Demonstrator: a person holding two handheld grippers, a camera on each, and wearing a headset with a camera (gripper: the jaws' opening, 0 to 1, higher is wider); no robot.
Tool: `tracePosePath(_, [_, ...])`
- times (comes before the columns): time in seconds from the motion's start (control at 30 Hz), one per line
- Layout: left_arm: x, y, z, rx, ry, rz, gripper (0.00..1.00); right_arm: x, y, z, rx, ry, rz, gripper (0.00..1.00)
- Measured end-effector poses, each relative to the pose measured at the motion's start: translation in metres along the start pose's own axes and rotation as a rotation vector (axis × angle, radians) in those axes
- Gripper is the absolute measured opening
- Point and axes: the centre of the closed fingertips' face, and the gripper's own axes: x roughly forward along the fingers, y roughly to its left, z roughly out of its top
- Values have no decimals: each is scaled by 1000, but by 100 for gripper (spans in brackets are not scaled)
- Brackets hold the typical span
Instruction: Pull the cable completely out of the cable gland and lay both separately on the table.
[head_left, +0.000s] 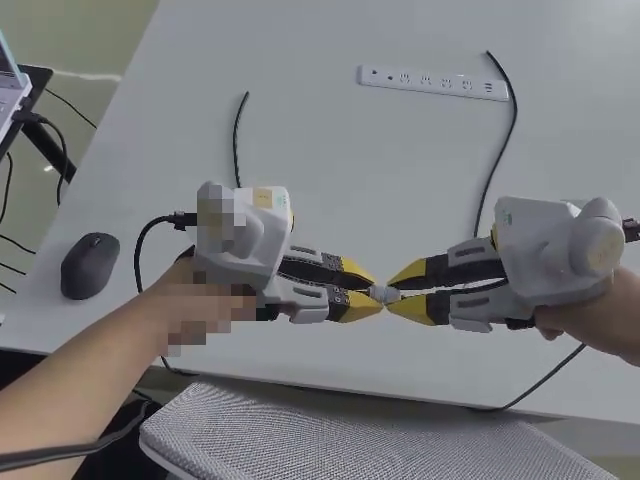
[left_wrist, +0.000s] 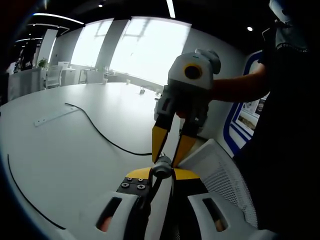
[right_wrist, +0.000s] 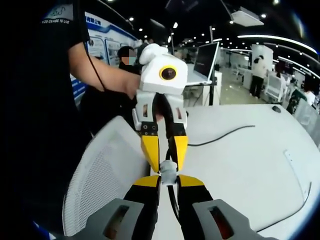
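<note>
A white mesh chair back (head_left: 300, 430) sits nearest, just below the near edge of the white table (head_left: 330, 180). Above that edge the 2 grippers meet tip to tip. The left gripper (head_left: 372, 295) comes in from the left and the right gripper (head_left: 392, 295) from the right, with the small grey cable gland (head_left: 383, 294) between their yellow tips, held in the air off the table.

In the left gripper view the left jaws are drawn almost together with the gland at their tips. The black cable (left_wrist: 149, 194) runs from the gland back down between them. In the right gripper view the right jaws are likewise nearly closed on the gland, and a black length also shows between them. Which part of the gland each pair pinches cannot be told.

Left of the hands a dark computer mouse (head_left: 90, 263) lies on the table. Farther off, a loose black cord (head_left: 238, 130) lies left of centre, and a second black lead (head_left: 505, 130) curves down from a white power strip (head_left: 433, 83) at the far side.

White lettering on a person's dark shirt in the right gripper view is too blurred to read.
</note>
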Motion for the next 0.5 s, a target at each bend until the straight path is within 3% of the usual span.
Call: tracePosePath(0.5, [1, 1, 2, 18, 3, -2, 15, -5, -2, 5, 62, -28, -30, 11])
